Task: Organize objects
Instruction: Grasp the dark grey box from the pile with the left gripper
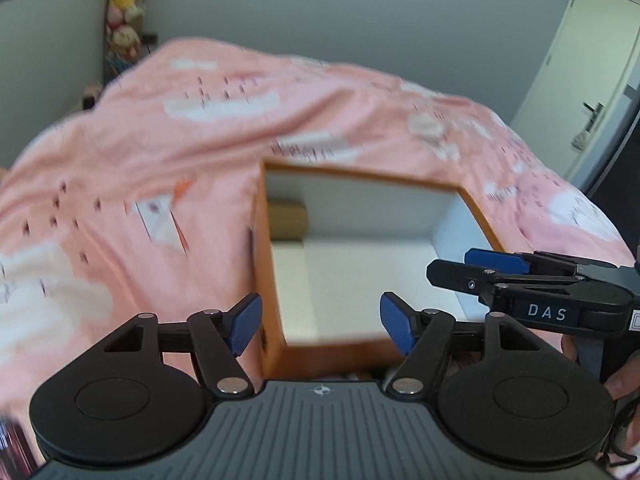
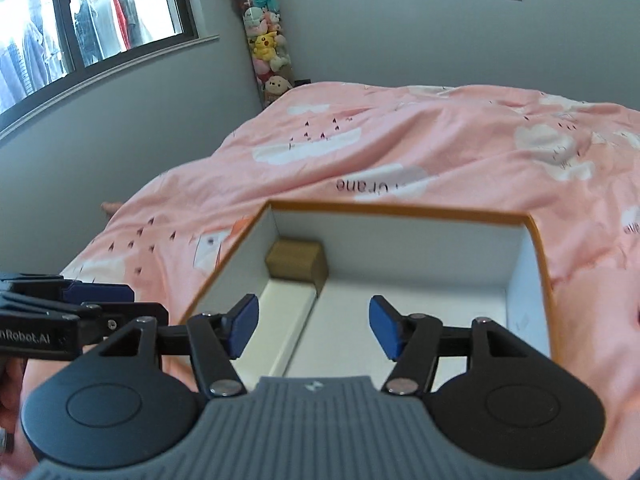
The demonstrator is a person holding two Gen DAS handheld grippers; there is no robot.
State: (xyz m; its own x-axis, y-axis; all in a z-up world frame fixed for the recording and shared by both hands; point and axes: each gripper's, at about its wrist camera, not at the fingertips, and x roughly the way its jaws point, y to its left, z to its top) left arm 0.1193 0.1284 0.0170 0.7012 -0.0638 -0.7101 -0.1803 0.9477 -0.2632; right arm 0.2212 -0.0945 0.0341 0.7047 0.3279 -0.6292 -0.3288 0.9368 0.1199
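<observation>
Broadly, a bed under a pink quilt (image 2: 400, 148) fills both views, and on it, ahead of and below both sets of jaws, sits an open box (image 2: 400, 208) with orange walls and a white inside. Tucked into the far left corner of the box is a small brown block (image 2: 296, 262), with a white strip (image 2: 280, 320) running along the left wall just in front of it. Judging by that, at least one thing is already put away; the rest of the box floor is bare, and no other loose objects show in either view, so how much remains cannot be told.

The right gripper (image 2: 312, 330) hangs over the near edge of the box, tilted downward, jaws apart with nothing between them. The left gripper (image 1: 320, 326) is held just beside it, over the box's near left corner, likewise angled down, jaws wide and empty. A hand (image 1: 616, 376) shows at the right edge of the left view, behind the right gripper.
</observation>
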